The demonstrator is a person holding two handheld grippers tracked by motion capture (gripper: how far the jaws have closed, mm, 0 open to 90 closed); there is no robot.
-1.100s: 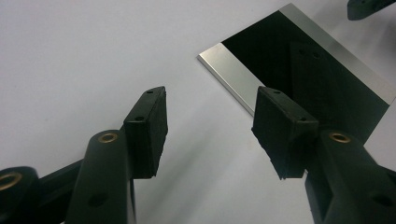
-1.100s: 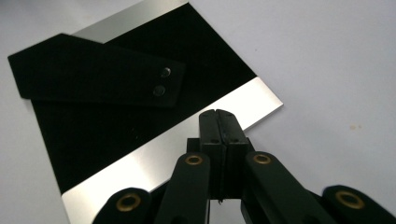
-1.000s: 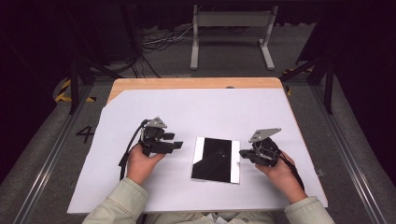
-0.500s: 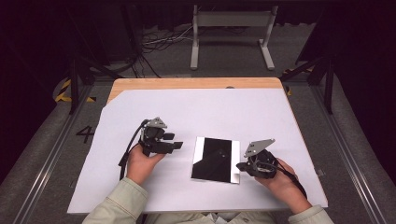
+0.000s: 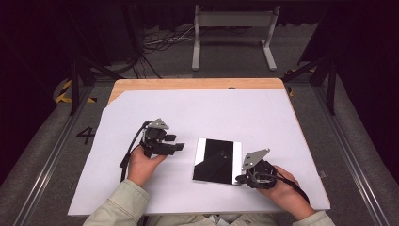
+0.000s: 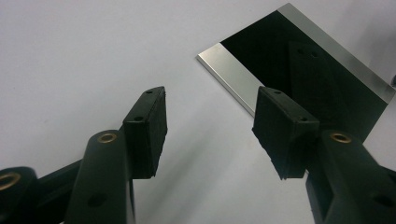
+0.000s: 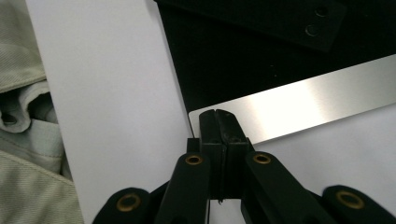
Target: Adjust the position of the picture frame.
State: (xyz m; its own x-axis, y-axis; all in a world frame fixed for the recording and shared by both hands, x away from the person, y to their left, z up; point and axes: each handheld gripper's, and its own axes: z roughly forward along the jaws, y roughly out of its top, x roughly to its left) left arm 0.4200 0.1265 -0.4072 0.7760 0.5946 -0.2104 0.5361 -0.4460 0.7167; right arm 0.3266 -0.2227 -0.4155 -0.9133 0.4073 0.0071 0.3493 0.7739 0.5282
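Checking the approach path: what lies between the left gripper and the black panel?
Nothing: bare white sheet separates left gripper from black panel, per left gripper view.

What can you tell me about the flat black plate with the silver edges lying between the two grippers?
The plate is a thin, flat rectangle lying on the white sheet. Its glossy black face mirrors the gripper jaws, and brushed, metal-looking silver strips run along its two long sides. The right gripper, jaws shut together with nothing between them, has its tips at the near corner of one silver strip, apparently on it. The left gripper stands open, short of the opposite side, not touching.
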